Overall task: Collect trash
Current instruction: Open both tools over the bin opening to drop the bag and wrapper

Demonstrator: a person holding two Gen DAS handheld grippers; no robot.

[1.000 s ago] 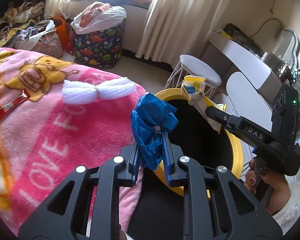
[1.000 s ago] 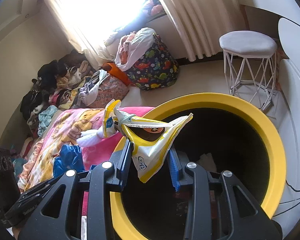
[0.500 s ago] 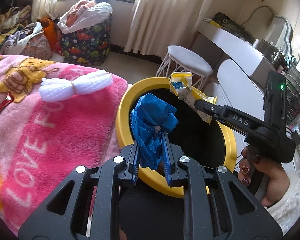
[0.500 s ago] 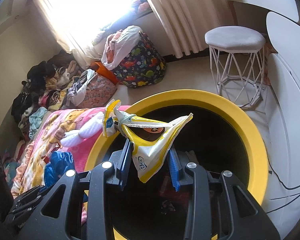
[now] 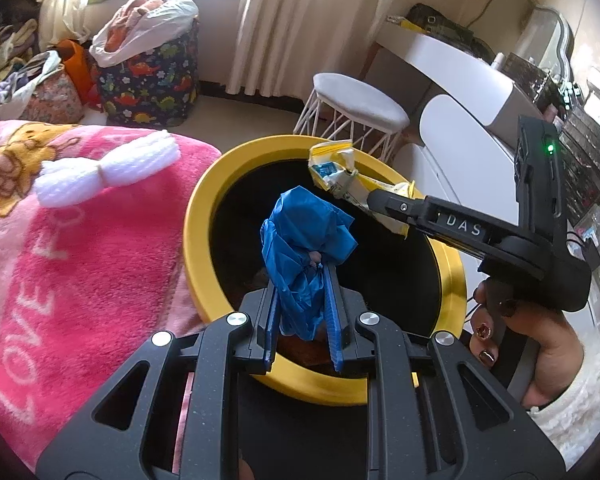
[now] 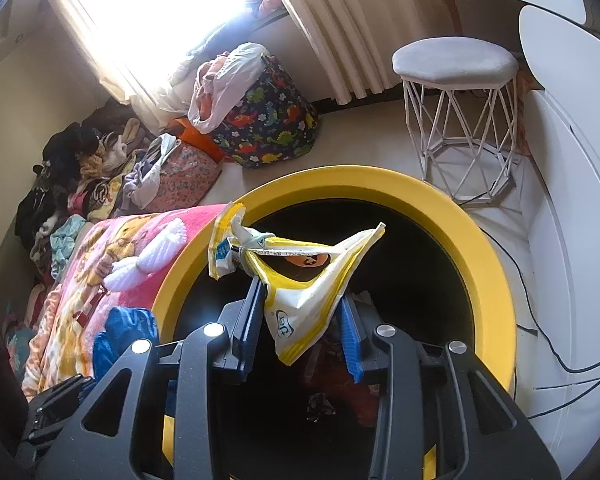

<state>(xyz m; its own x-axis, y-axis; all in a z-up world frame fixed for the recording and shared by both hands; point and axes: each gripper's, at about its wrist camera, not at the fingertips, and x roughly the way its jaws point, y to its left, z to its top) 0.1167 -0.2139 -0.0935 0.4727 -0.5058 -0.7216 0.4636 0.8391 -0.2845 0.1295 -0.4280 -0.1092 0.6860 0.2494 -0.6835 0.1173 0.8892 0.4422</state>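
My left gripper is shut on a crumpled blue plastic bag, which hangs over the dark opening of a round yellow-rimmed bin. My right gripper is shut on a yellow and white snack wrapper, also above the bin. In the left wrist view the right gripper reaches in from the right over the far rim with the wrapper at its tip. The right wrist view shows the blue bag at lower left. Some trash lies at the bin's bottom.
A pink blanket lies left of the bin, with a white foam net on it. Behind stand a white wire stool, a dinosaur-print basket and a white desk. A hand holds the right gripper.
Both grippers have moved further over the bin. The blue bag, earlier above the blanket's edge and the near rim, now hangs over the opening. Both grips are unchanged.
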